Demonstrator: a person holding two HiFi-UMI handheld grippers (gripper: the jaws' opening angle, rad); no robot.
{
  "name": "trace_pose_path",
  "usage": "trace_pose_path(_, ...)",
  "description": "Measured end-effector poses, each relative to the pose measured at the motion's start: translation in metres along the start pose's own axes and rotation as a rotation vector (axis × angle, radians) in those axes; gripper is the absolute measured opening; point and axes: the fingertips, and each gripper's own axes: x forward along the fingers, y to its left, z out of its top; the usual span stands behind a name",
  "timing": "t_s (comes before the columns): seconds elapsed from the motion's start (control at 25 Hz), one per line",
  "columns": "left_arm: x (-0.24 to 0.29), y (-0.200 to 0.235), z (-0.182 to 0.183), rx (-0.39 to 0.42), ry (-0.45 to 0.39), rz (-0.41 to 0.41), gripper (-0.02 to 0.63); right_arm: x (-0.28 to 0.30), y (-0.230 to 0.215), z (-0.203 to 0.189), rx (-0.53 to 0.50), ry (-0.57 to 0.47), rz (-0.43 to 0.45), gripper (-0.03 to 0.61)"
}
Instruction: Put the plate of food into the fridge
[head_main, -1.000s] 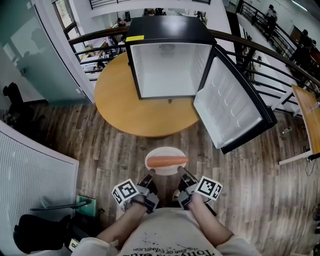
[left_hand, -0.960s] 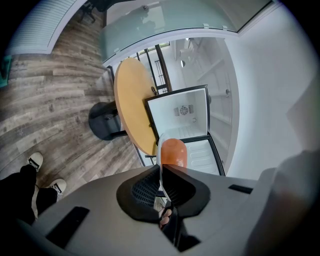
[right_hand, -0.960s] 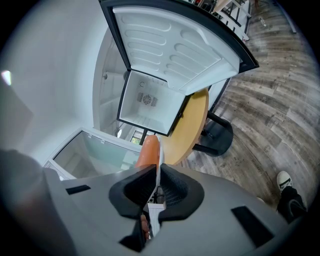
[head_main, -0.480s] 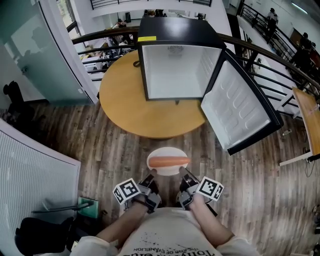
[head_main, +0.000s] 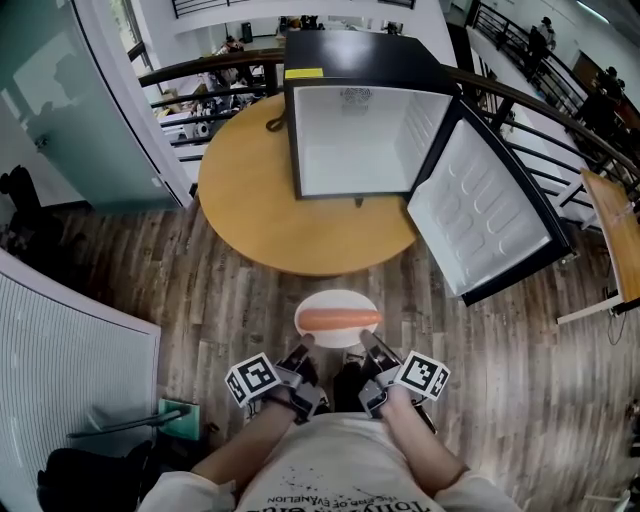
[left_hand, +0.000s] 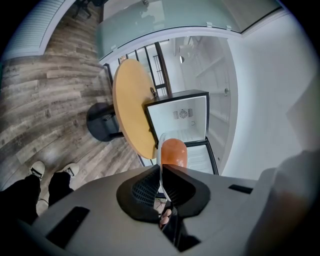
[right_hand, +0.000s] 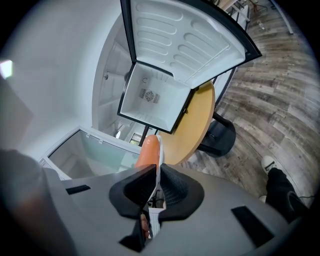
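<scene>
A white oval plate (head_main: 337, 303) carries one orange sausage (head_main: 339, 320) and hangs above the wood floor in front of me. My left gripper (head_main: 303, 347) is shut on the plate's near left rim, my right gripper (head_main: 366, 342) is shut on its near right rim. In the left gripper view the plate's edge (left_hand: 160, 165) runs between the jaws with the sausage (left_hand: 173, 151) beyond; the right gripper view shows the same rim (right_hand: 158, 162) and sausage (right_hand: 148, 151). The small black fridge (head_main: 355, 60) stands on a round wooden table (head_main: 250, 210), interior empty, door (head_main: 490, 215) swung open to the right.
A black metal railing (head_main: 520, 120) curves behind the table and fridge. A glass wall (head_main: 60, 90) stands on the left, a ribbed white panel (head_main: 70, 370) at the near left. A wooden board (head_main: 622, 235) sits at the right edge. The table's dark pedestal base (left_hand: 102, 122) rests on the floor.
The table and fridge have drifted slightly rightward and nearer in the head view. Both grippers keep the same hold on the plate.
</scene>
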Motion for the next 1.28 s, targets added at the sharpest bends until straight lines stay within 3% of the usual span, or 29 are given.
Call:
trace_pose_path(0.36,0.038,0.003,0.02,-0.016,-0.002,0.01,0.032,0.03,-0.015,0.029,0.009,0.003,-0.007,0.043)
trace_pose_path(0.92,0.161,-0.033,0.083,-0.02,-0.039,0.012,0.032,0.117,-0.017,0.148,0.026,0.032,0.023,0.043)
trace_pose_path(1.28,0.217,-0.039,0.105,-0.026,-0.081,0.019,0.032,0.157,-0.031,0.199,0.018,0.072,0.037,0.043)
